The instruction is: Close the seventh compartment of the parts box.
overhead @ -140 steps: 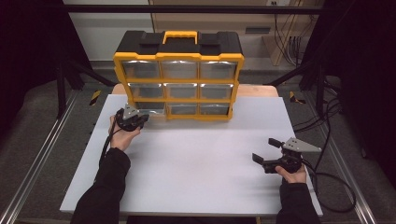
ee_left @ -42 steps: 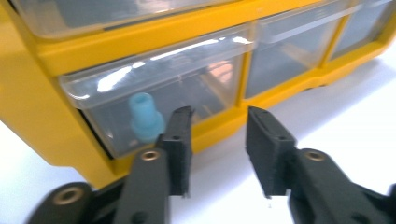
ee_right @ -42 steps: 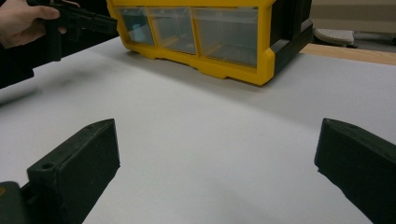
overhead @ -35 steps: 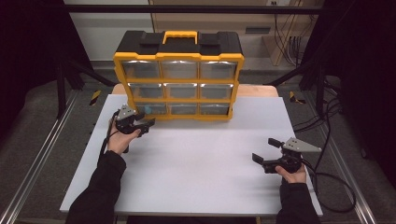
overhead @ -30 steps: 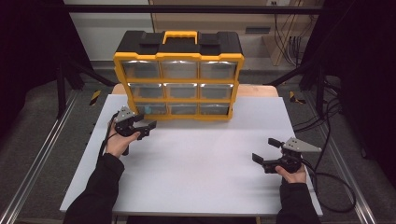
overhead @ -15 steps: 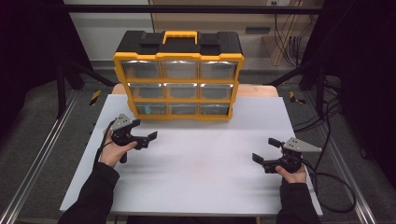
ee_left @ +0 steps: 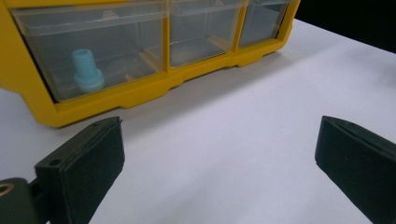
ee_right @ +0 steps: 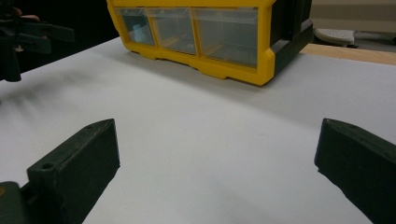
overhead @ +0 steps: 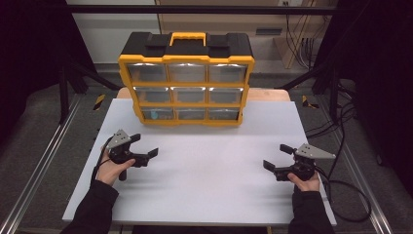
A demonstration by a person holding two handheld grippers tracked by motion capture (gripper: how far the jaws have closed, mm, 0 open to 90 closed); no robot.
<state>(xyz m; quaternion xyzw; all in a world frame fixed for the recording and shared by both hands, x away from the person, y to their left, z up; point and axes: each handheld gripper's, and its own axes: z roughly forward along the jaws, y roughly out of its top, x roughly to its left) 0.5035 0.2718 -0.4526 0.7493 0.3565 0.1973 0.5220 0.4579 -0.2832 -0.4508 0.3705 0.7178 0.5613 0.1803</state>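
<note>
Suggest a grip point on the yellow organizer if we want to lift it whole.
Take the yellow carry handle on top of the organizer, coming straight down from above. It is a raised bar centred on the black lid, so the load should hang balanced, and it looks slim enough for open jaws. The drawer fronts are flush with no clear lip, and the case looks too wide to span.

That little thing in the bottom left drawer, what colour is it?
Light blue. The small part stands inside the clear drawer and shows best in the left gripper view.
</note>
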